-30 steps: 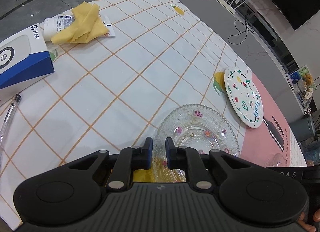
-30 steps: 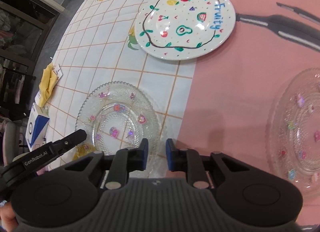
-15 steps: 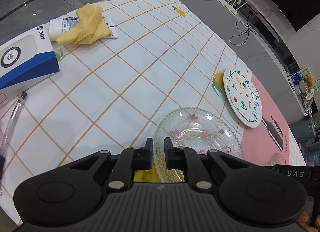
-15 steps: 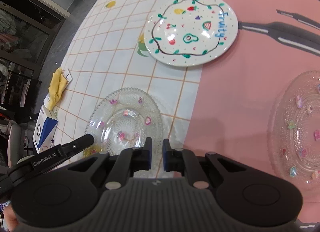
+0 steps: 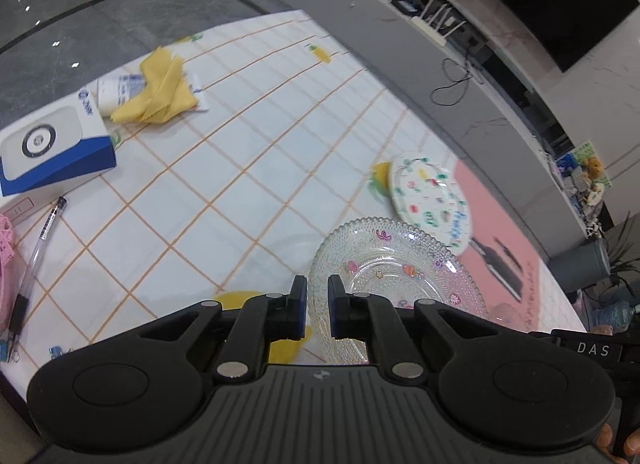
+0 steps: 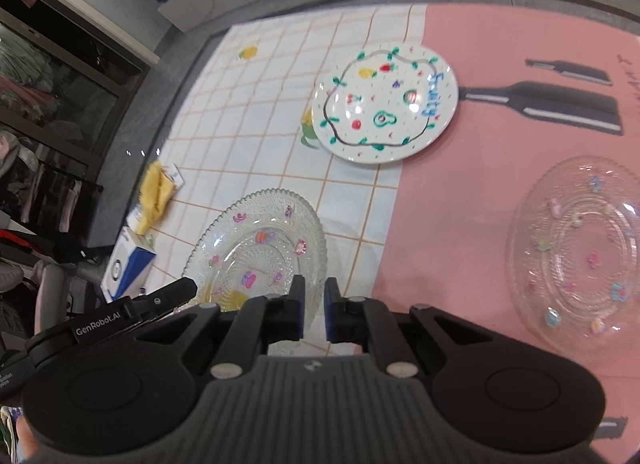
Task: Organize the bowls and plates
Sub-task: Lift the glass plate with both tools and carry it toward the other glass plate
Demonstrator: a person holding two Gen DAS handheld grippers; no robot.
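So the glass plate is gripped at its near rim by both the left gripper and right gripper, pads clenched on it, fruit-painted plate sat beyond

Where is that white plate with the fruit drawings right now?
The white fruit plate lies flat at the top centre of the right wrist view, straddling the seam between the checked cloth and the pink mat, beyond the nearer glass plate.

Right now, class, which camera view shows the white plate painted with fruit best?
The right wrist view: the white plate lies whole, with its painted fruit and blue lettering readable. The left wrist view shows it smaller, slanted and blurred, with part of its edge hidden behind the glass plate.
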